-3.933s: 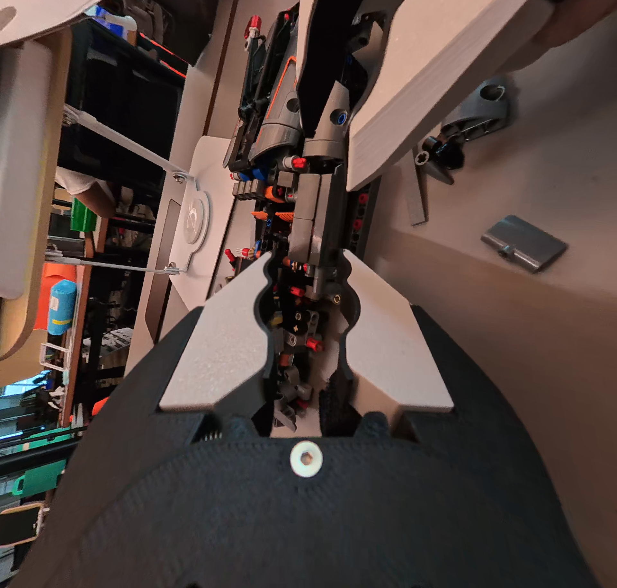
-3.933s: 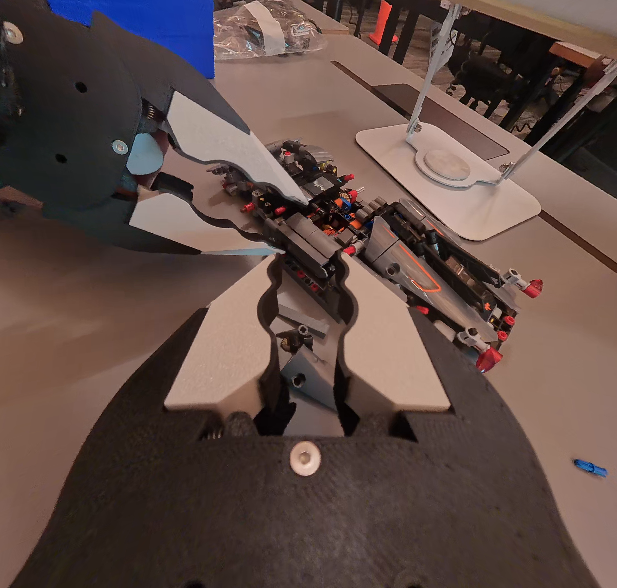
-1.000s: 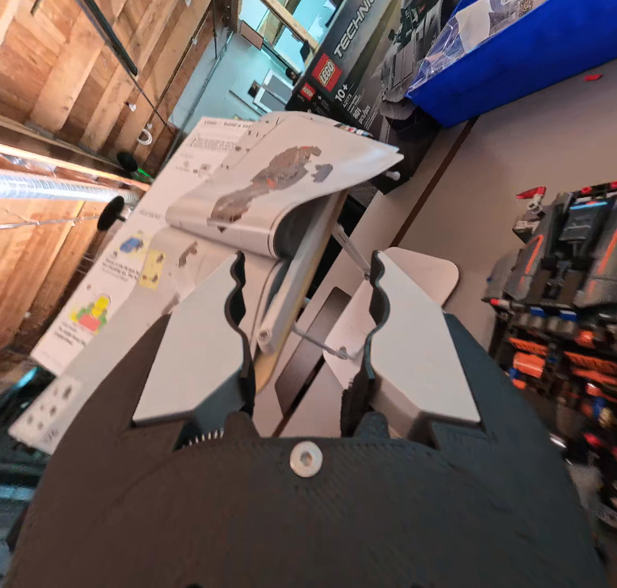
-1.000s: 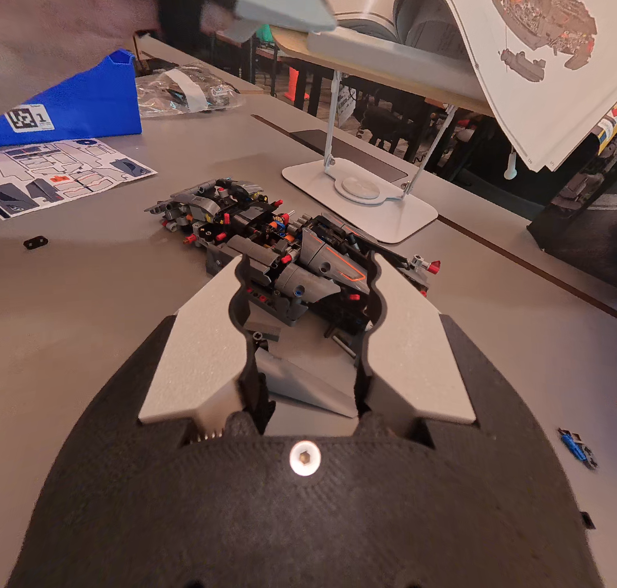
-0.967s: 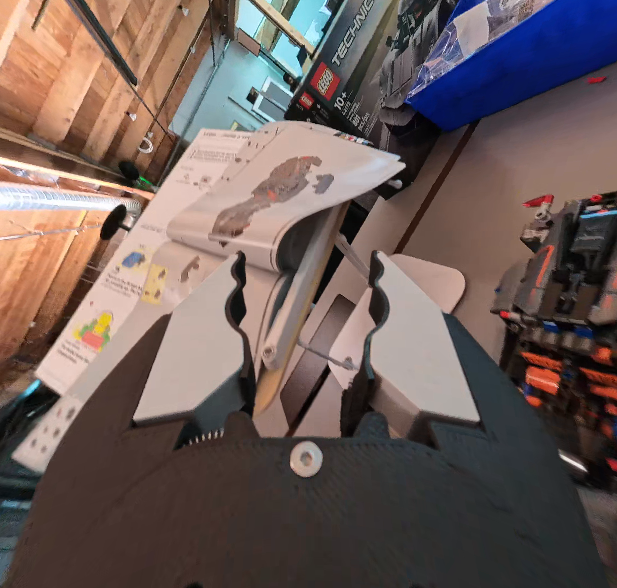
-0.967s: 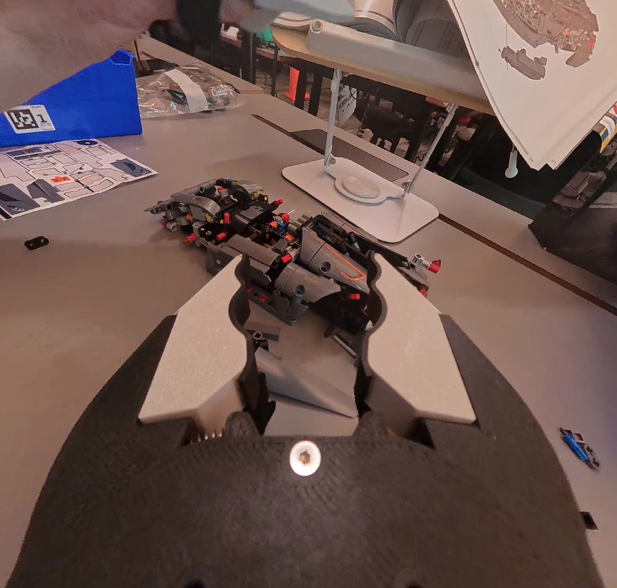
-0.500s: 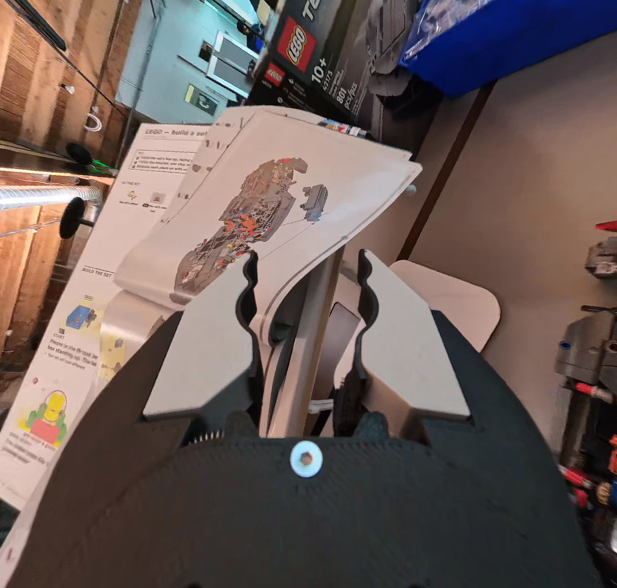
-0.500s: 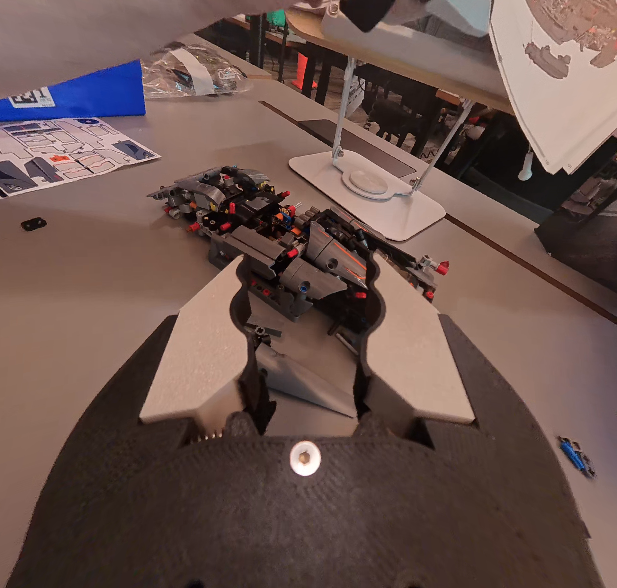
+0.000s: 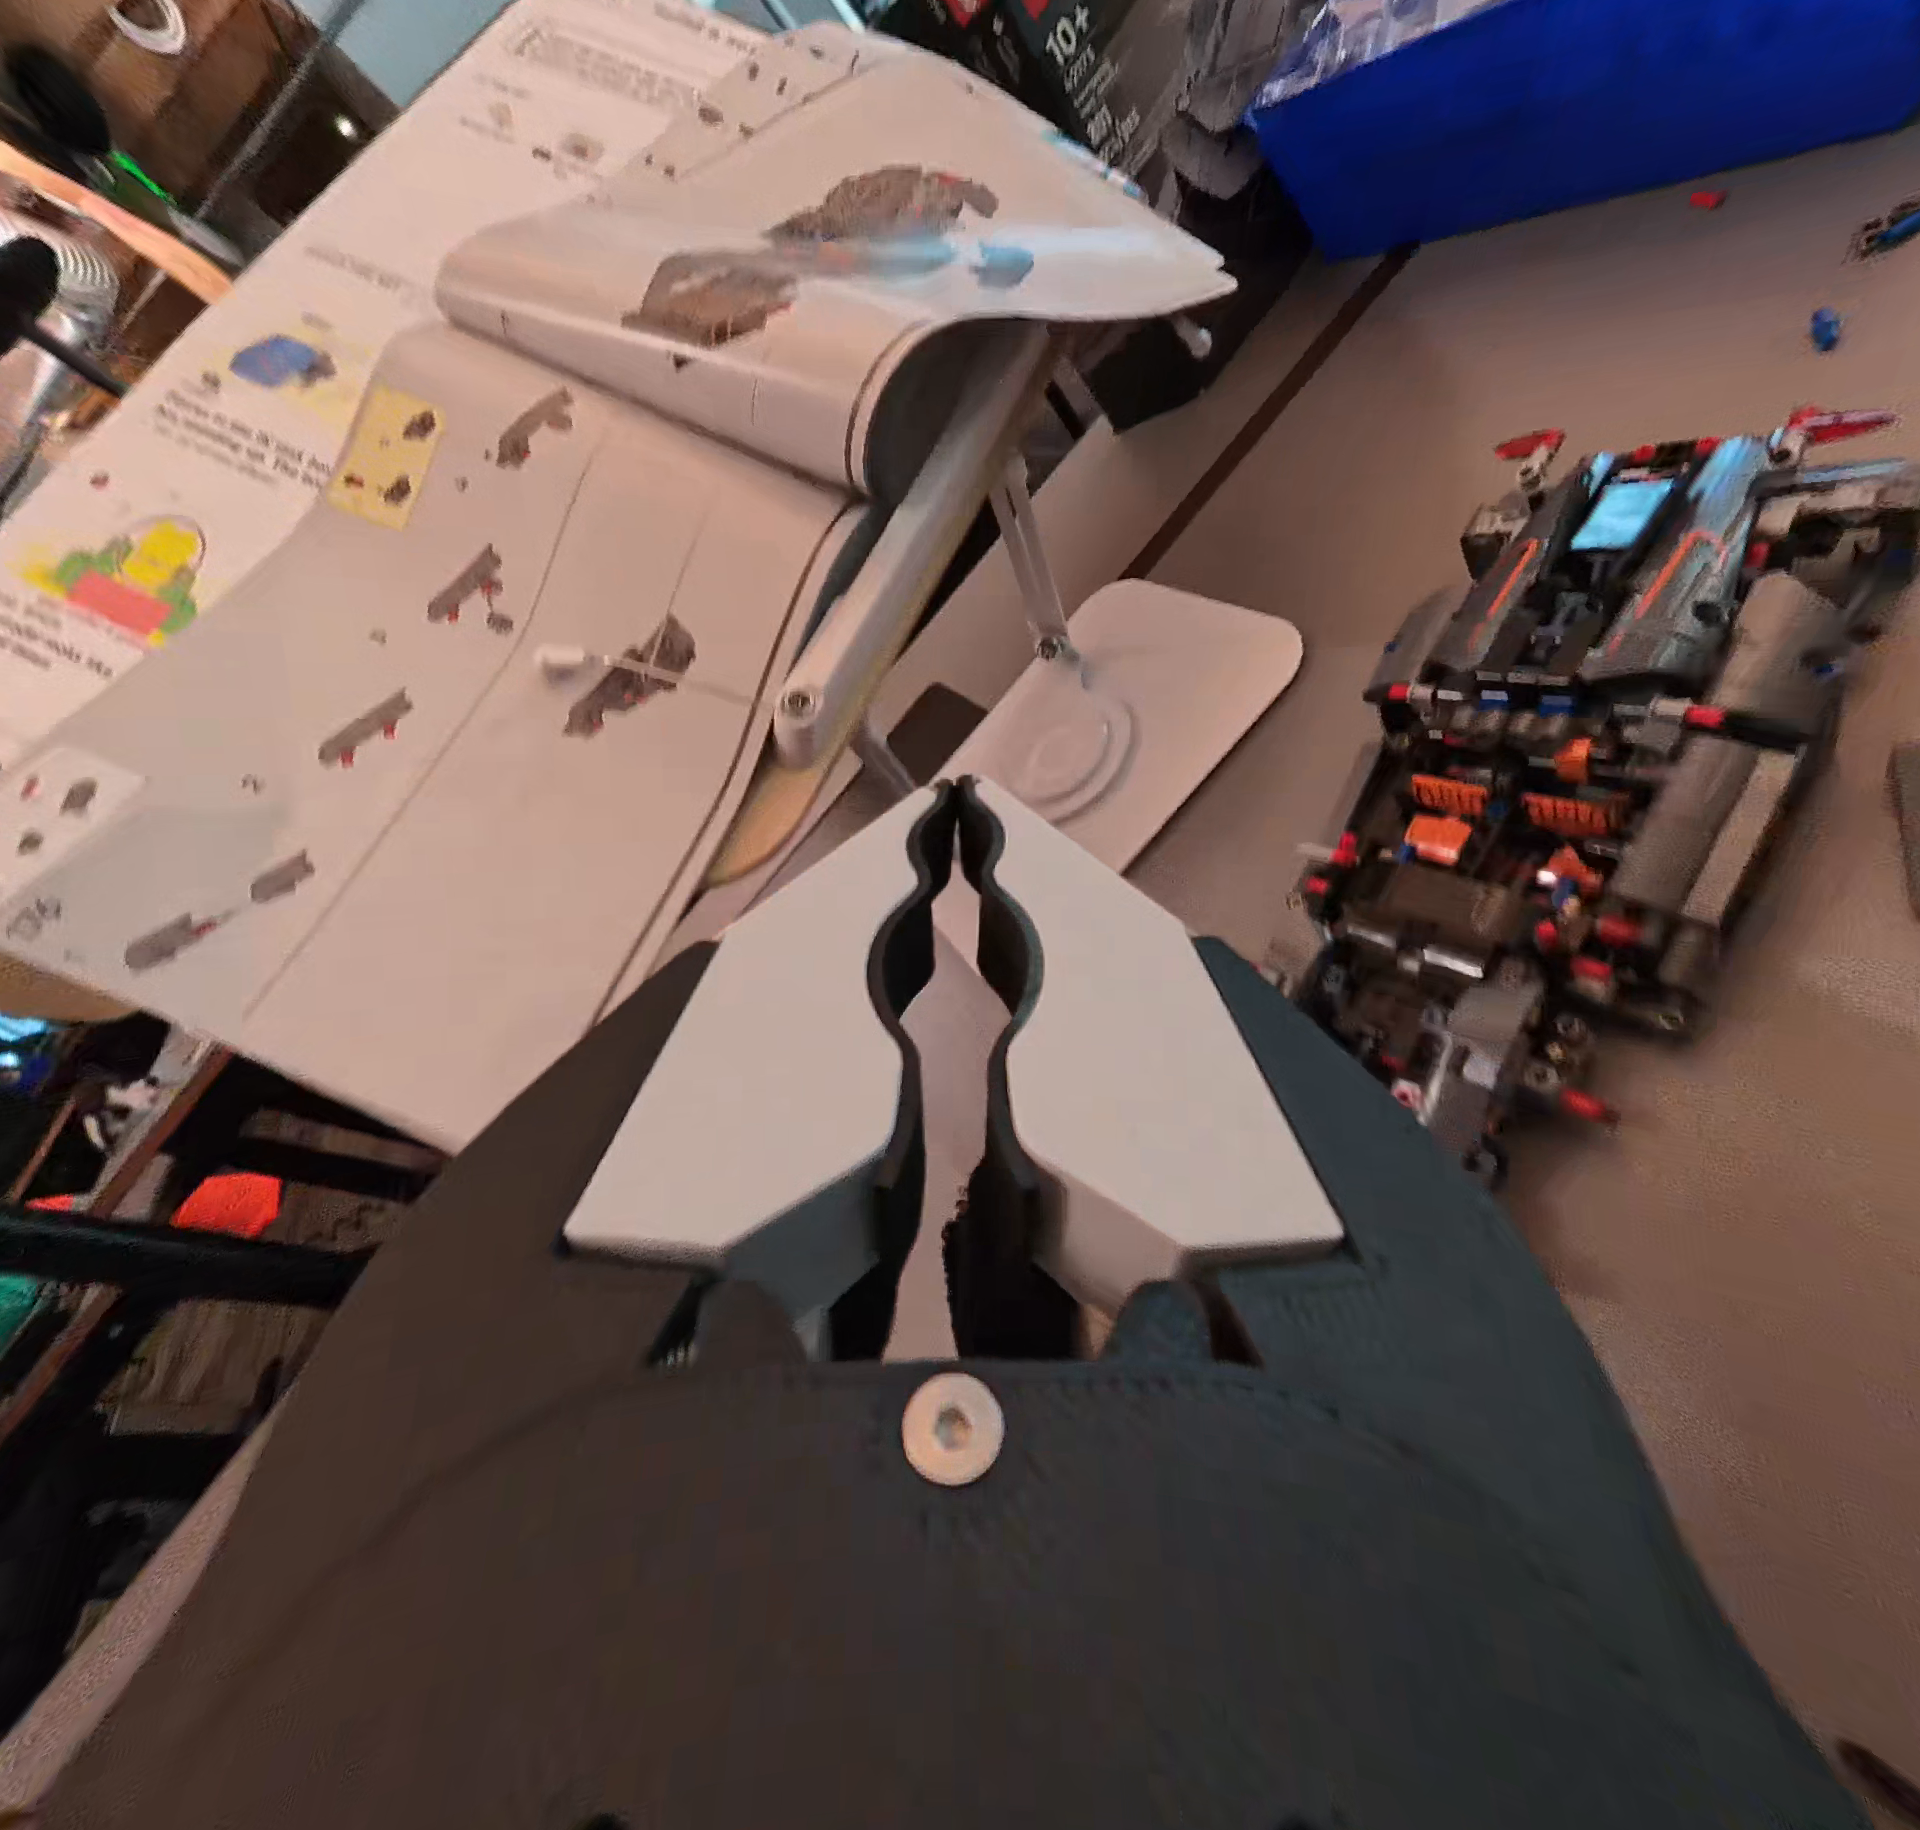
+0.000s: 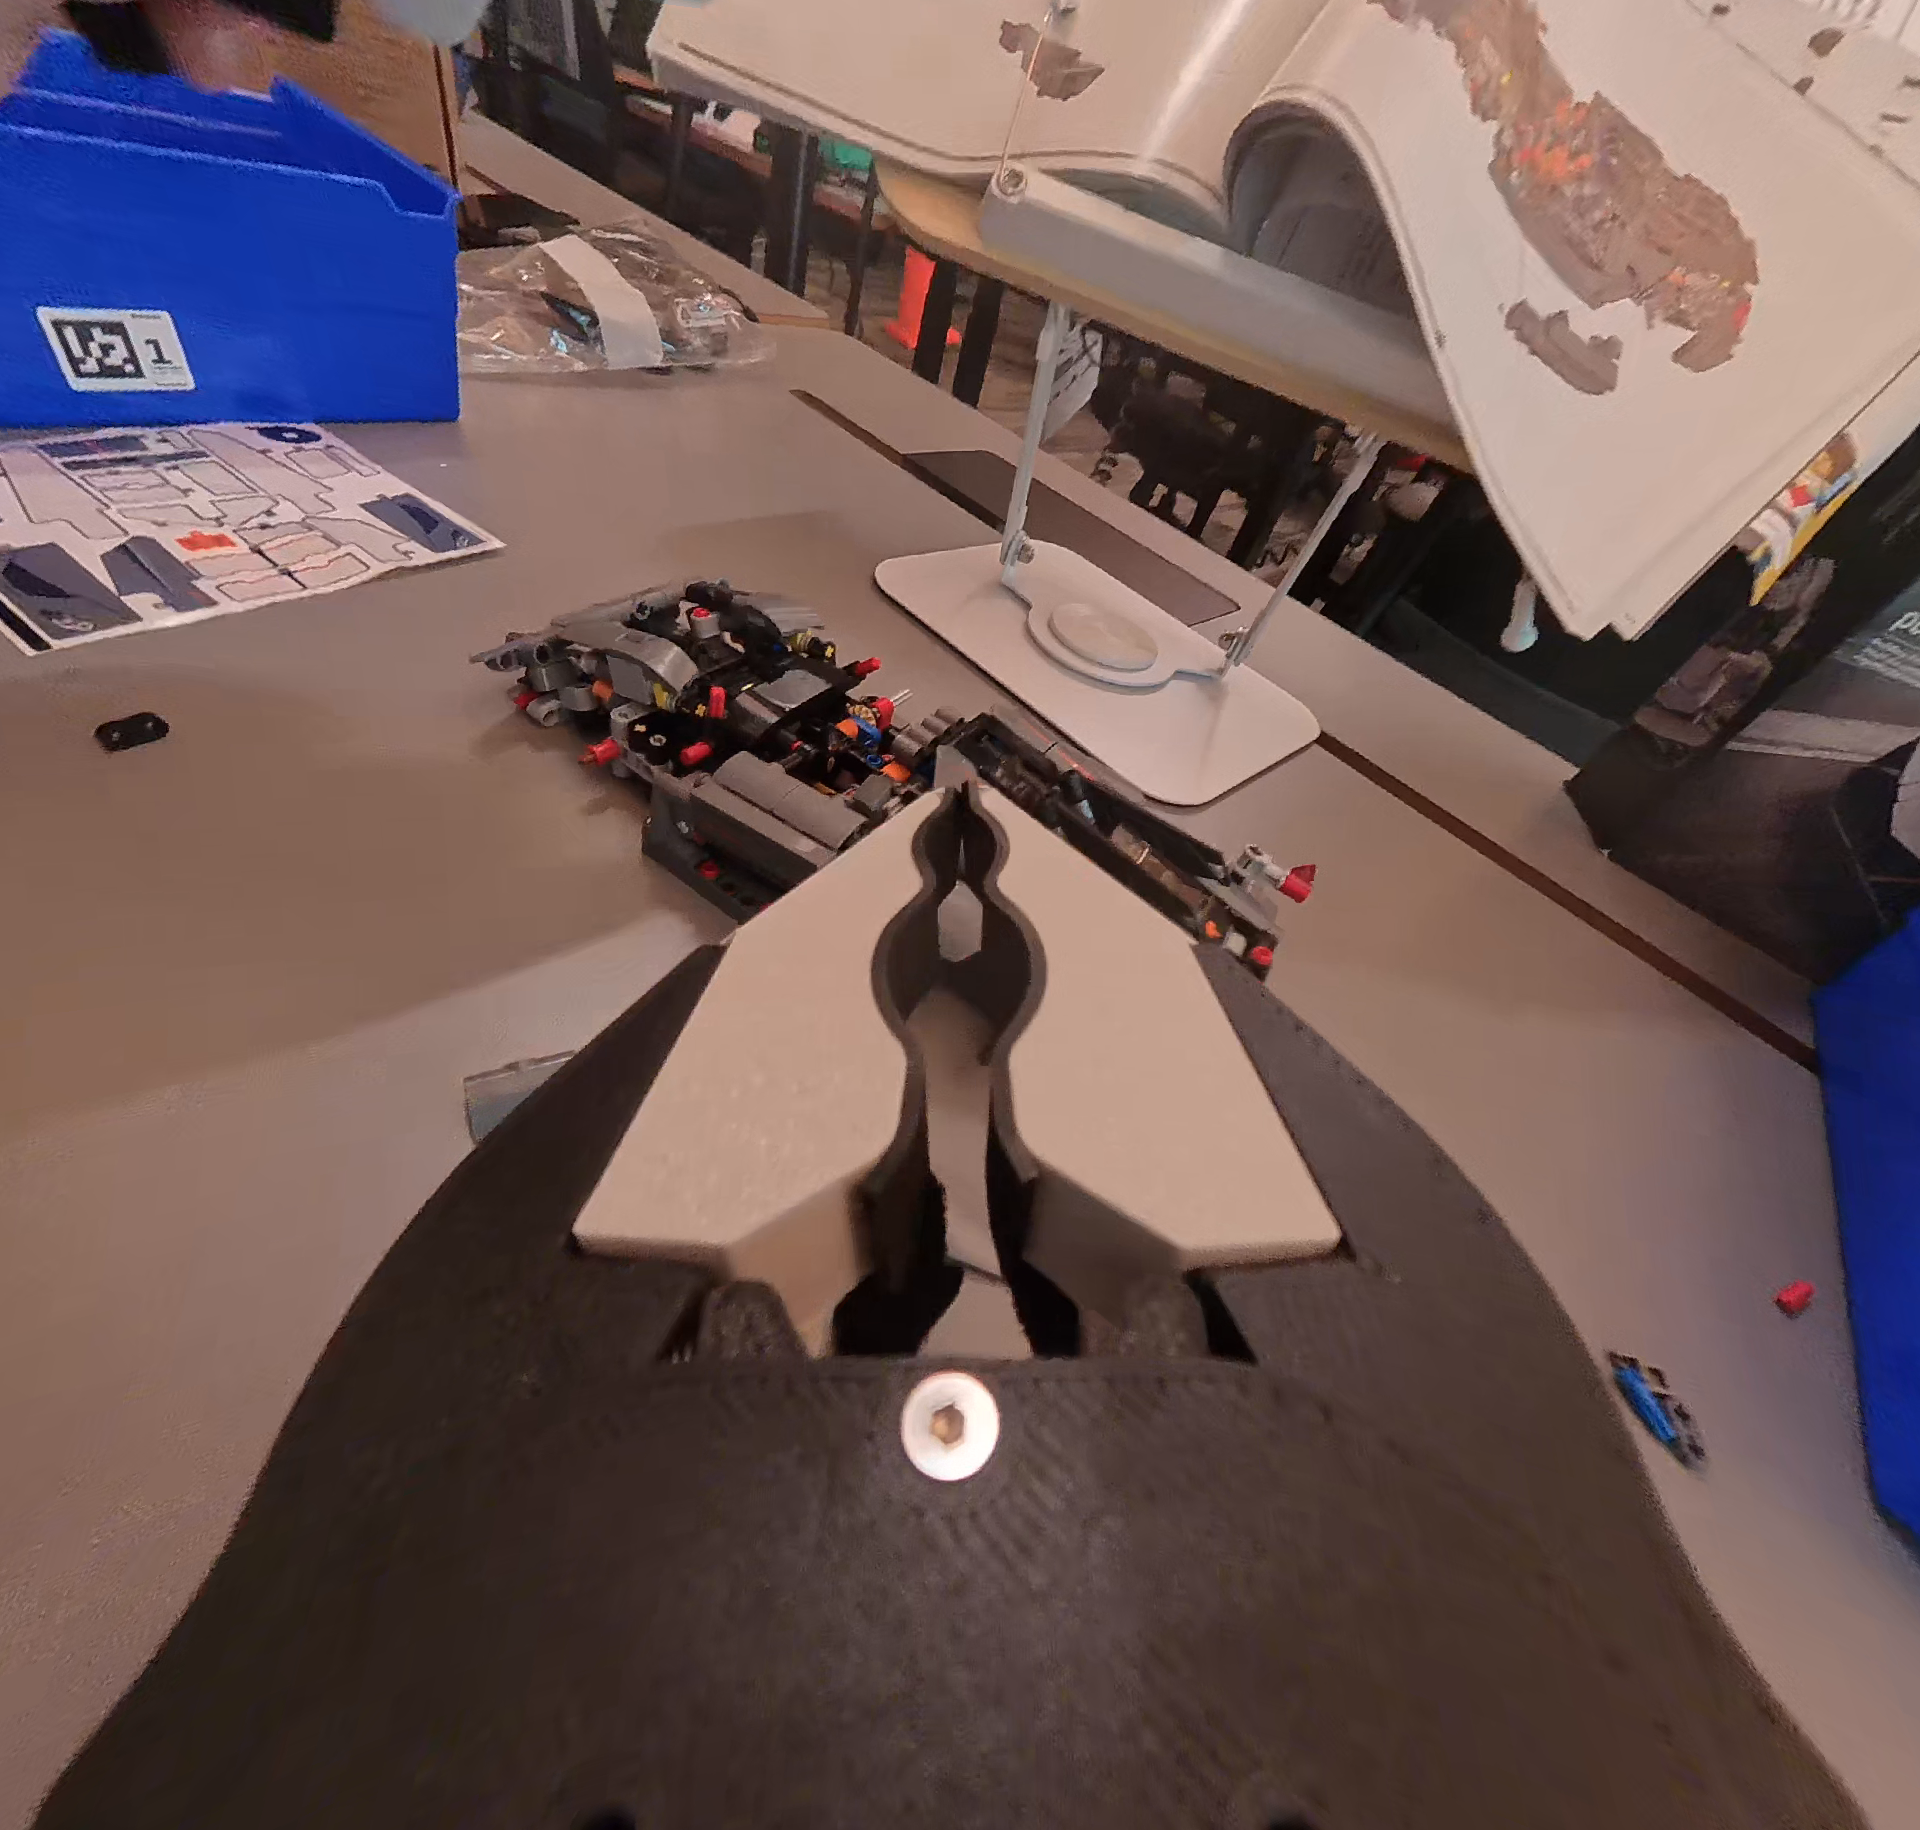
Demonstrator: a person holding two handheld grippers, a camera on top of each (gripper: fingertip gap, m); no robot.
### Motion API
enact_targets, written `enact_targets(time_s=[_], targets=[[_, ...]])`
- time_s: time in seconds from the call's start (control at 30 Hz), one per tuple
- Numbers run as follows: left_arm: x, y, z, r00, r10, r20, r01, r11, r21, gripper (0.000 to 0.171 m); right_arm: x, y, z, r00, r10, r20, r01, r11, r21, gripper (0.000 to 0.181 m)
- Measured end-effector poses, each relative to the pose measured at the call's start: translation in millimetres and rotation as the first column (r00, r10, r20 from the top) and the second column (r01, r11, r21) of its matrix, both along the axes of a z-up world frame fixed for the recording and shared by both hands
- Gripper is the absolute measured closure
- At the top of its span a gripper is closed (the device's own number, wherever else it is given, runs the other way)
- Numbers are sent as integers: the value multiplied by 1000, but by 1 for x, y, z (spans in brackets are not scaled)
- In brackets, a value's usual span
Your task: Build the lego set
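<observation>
Left tongs point(image 9: 957, 791): tips closed together, nothing between them; raised above the table point(image 9: 1714, 1313), pointing toward the base of the book stand point(image 9: 1164, 679).

Right tongs point(image 10: 962, 793): tips meeting, nothing visibly gripped; held over the table just in front of the lego model point(image 10: 748, 731).

Lego model point(image 9: 1590, 793): dark grey vehicle build with orange and red details, lying flat on the table. In the left wrist view it sits at 3 o'clock of the tongs, apart from them; in the right wrist view it lies at 12 o'clock, partly hidden behind the tong tips.

Instruction booklet point(image 9: 582, 492): open on the white stand, one page curled over; at 10 o'clock in the left wrist view.

Sticker sheet point(image 10: 208, 523): flat on the table at 10 o'clock in the right wrist view, just before a blue bin point(image 10: 229, 263).

Clear plastic bag point(image 10: 603, 305): beside the bin, at 11 o'clock.

Loose pieces: small black part point(image 10: 132, 731) at 9 o'clock; blue part point(image 10: 1652, 1401) and red part point(image 10: 1794, 1295) at 4 o'clock.
</observation>
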State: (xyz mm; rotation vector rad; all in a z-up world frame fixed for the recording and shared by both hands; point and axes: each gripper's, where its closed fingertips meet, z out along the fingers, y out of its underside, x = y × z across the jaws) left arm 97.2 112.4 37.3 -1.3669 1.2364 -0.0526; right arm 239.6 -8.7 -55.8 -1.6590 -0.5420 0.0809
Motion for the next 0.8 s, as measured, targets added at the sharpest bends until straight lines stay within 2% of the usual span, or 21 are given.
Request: enact_targets(time_s=[0.07, 0.13, 0.2, 0.23, 0.33, 0.43, 0.57, 0.67, 0.73, 0.8], targets=[[-24, -6, -13, 999, 36, -14, -36, 999, -33, 171, 3, -3, 11, 1000, -16, -12, 16, 999, 33, 181], [-43, -12, -28, 998, 54, -34, -57, 995, -80, 160, 3, -7, 15, 1000, -13, -14, 14, 1000, 19, 174], [-54, -22, -49, 997, 33, -64, -43, 986, -160, 152, 4, -10, 5, 999, -10, 31, 12, 998, -56, 160], [-58, -27, -58, 997, 29, -70, -42, 981, -189, 150, 0, -15, -3, 999, 25, 44, -20, 994, -112, 159], [-63, -41, -89, 991, -11, -134, -24, 966, -259, 143, -9, -27, -30, 995, 79, 60, -59, 957, -283, 142], [-55, -50, -114, 986, -93, -140, 39, 938, -344, 129, -21, -40, -51, 988, 132, 80, -92, 919, -383, 137], [-36, -42, -136, 977, -160, -137, 87, 899, -430, 105, -40, -50, -70, 980, 195, 43, -151, 865, -479, 136], [-22, -34, -150, 962, -224, -157, 125, 872, -473, 79, -49, -55, -87, 973, 228, 35, -172, 816, -551, 135], [-16, -23, -162, 951, -251, -179, 131, 854, -503, 60, -48, -55, -95, 975, 215, 53, -147, 807, -572, 137], [-8, -16, -172, 943, -290, -161, 153, 812, -564, 47, -45, -50, -96, 986, 168, 12, -130, 802, -583, 127]])
